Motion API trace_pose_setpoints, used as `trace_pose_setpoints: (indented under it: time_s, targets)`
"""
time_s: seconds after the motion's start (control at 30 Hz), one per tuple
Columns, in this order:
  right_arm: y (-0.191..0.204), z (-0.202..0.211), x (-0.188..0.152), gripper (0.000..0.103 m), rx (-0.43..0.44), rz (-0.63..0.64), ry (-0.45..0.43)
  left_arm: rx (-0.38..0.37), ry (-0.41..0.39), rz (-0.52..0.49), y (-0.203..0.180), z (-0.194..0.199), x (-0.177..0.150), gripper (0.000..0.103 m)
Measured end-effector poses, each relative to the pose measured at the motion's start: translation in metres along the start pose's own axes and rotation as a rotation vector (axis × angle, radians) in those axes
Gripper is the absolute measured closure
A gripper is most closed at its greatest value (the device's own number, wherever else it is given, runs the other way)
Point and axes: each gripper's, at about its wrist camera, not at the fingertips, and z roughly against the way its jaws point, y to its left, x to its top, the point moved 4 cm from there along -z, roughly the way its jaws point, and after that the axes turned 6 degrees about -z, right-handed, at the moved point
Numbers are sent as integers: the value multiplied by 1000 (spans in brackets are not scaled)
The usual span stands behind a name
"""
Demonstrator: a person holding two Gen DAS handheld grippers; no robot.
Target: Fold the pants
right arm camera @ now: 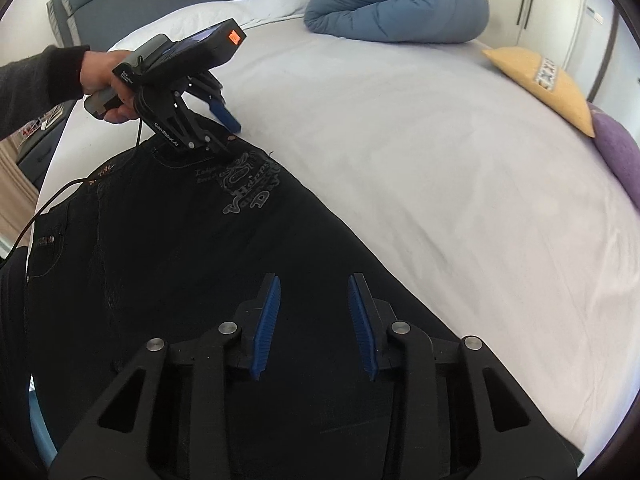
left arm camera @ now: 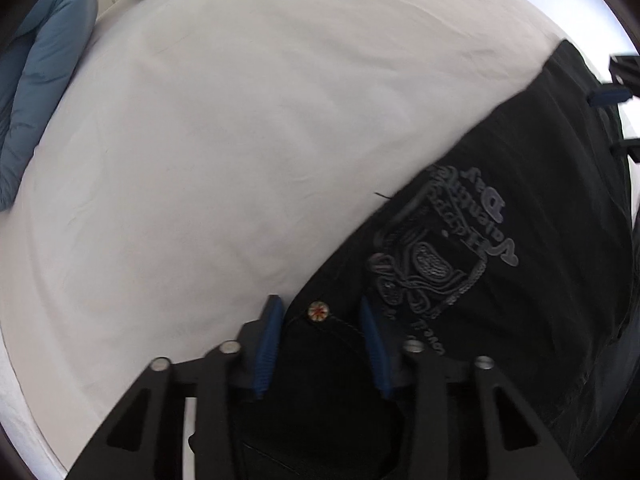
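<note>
Black pants (right arm camera: 192, 248) lie spread on a bed covered by a pale sheet (right arm camera: 420, 168), filling the lower left of the right wrist view and the lower right of the left wrist view; a grey embroidered emblem (left arm camera: 436, 248) sits near the waistband. In the left wrist view the left gripper (left arm camera: 320, 344), at bottom centre, points steeply down at the waistband corner, its blue pads (left arm camera: 267, 350) partly closed, with dark cloth and a small metal button (left arm camera: 318, 312) lying between them; whether the pads press the cloth cannot be told. The right wrist view shows this same tool at upper left, held by a hand (right arm camera: 102, 84) in a dark sleeve, with one blue finger beyond the pants' edge over the sheet. The right gripper (right arm camera: 314, 326), bottom centre of its own view, stands partly closed over the pants, a clear gap between its pads (right arm camera: 266, 328); a grip cannot be confirmed. A rolled blue duvet (right arm camera: 396, 4) lies at top centre, a yellow cushion (right arm camera: 548, 84) and a purple cushion (right arm camera: 616, 152) at the right edge.
</note>
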Motion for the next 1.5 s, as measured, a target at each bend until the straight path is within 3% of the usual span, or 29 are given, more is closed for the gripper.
trace_pose_setpoints:
  time_s: [0.1, 0.17, 0.43, 0.53, 0.63, 0.73, 0.87, 0.97, 1.03, 1.13, 1.23, 1.33, 1.5]
  targets:
    - [8, -7, 12, 69, 22, 29, 10, 37, -4, -18, -10, 3, 0, 86]
    - [11, -18, 23, 69, 35, 42, 29, 73, -26, -46, -18, 10, -5, 89]
    - [23, -34, 54, 69, 21, 116, 35, 138, -183, -60, -46, 57, -40, 90]
    - [32, -38, 60, 69, 13, 164, 50, 170, -229, -81, -72, 66, -38, 90]
    - [44, -48, 64, 69, 16, 222, 95, 187, -244, -107, -75, 69, -42, 90]
    - [50, -61, 64, 69, 10, 250, 153, 182, -255, -103, -55, 72, -36, 90]
    - [54, -72, 69, 69, 5, 252, 175, 180, -266, -93, -51, 76, -38, 90]
    - [59, -77, 71, 94, -19, 269, 194, 173, -273, -88, -53, 77, -43, 90]
    - [65, -76, 70, 100, -29, 299, 197, 174, -275, -89, -54, 77, -45, 90]
    - [74, -66, 65, 101, -43, 342, 185, 179, -277, -93, -55, 79, -50, 90]
    - [94, -50, 55, 101, -82, 455, 178, 174, -296, -93, -57, 88, -56, 90]
    - [128, -35, 33, 101, -167, 679, 197, 182, -312, -121, -69, 99, -63, 90]
    - [180, -32, -27, 101, -425, 1210, 225, 221, -305, -222, -110, 106, -83, 90]
